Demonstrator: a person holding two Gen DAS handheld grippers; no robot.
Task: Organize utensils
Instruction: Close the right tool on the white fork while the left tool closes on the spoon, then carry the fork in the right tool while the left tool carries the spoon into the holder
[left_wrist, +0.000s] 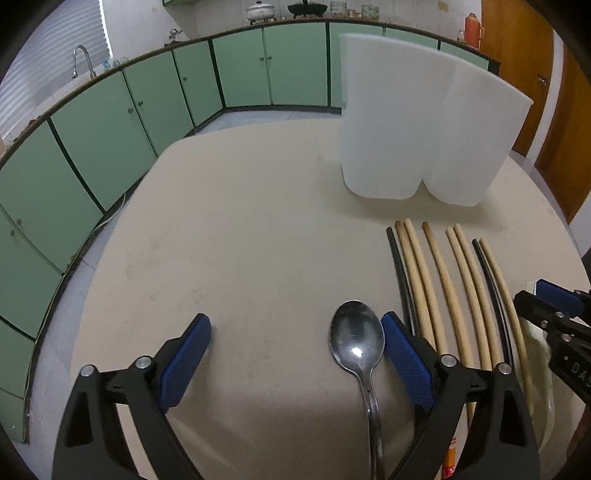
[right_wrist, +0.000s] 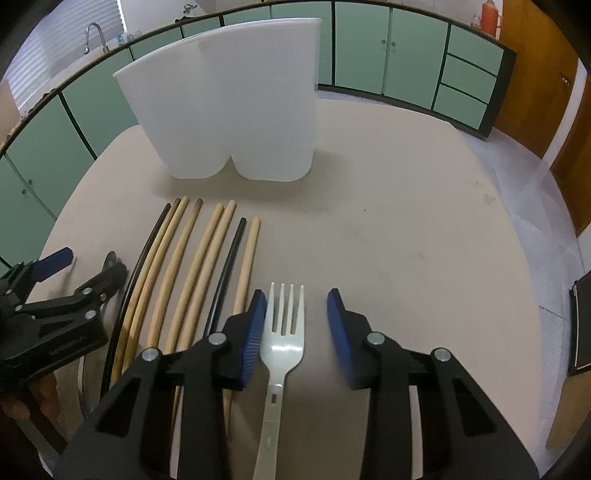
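- The left gripper (left_wrist: 295, 332) hung low over the desk (left_wrist: 240, 221), angled forward and down, with its fingers (left_wrist: 186, 356) spread wide and released, grasping nothing.
- A metal spoon (left_wrist: 356, 343) lay flat on the desk between those fingers, bowl pointing toward the far edge, close against the inner face of the right-hand finger; whether the two touched could not be told.
- The right gripper (right_wrist: 297, 326) took a like pose, low and tilted toward the desk, its fingers (right_wrist: 253, 334) also parted and released.
- A white plastic fork (right_wrist: 282, 332) lay between them with tines toward the far edge, just beside the left-hand finger and well apart from the right-hand one.
- A row of chopsticks (right_wrist: 192, 266), mostly pale wood with a couple of black ones, lay side by side on the desk between the two grippers, tips pointing toward the far edge.
- In the right wrist view the left gripper (right_wrist: 62, 295) showed at the left, beyond the chopsticks, with part of the spoon's bowl (right_wrist: 110, 258) visible beside it.
- In the left wrist view the right gripper (left_wrist: 554, 314) showed at the right edge, on the other side of the chopsticks.
- A white two-compartment holder (right_wrist: 236, 103) stood upright on the desk nearer the far edge, beyond the chopstick tips and apart from them.
- Green cabinets (left_wrist: 110, 122) ran along the wall behind the desk.
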